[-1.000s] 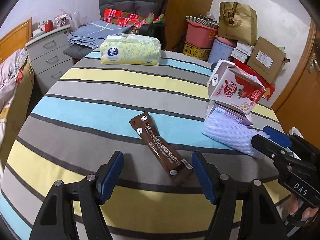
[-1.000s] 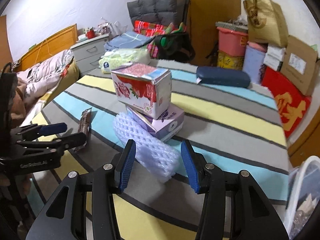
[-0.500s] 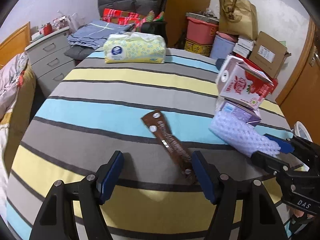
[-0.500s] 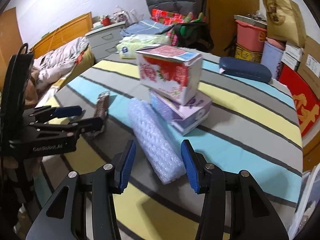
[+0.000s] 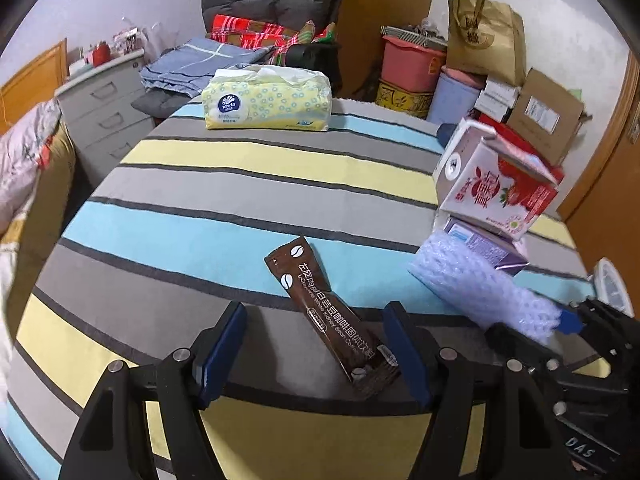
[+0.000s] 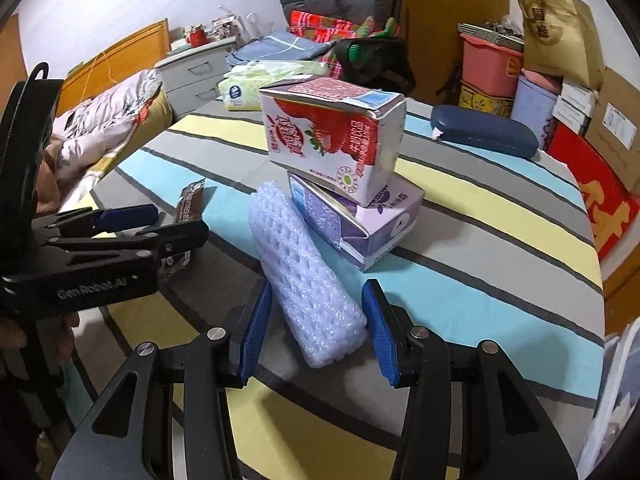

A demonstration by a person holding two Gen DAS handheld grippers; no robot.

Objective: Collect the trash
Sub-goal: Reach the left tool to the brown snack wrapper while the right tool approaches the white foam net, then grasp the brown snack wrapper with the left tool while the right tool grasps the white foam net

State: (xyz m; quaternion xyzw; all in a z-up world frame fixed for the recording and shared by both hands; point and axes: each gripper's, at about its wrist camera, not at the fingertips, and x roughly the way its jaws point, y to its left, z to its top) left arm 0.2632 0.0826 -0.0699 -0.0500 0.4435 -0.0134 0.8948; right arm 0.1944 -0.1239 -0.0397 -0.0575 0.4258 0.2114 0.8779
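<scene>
Foam sleeve (image 6: 306, 280) lies between right gripper's (image 6: 318, 330) spread jaws.

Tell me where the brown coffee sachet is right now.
In the left wrist view the brown coffee sachet lies flat on the striped tablecloth, its near end between the open left gripper fingers, left of the foam sleeve.

Carton (image 6: 334, 136) atop box (image 6: 360, 220), foam sleeve (image 6: 306, 280) beside, wrapper (image 5: 332, 316) left.

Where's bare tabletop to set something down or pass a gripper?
Free: the striped stretch between the tissue pack and the coffee sachet, and the table's left side. Crowded: the right, with the strawberry carton, purple carton and foam sleeve.
</scene>
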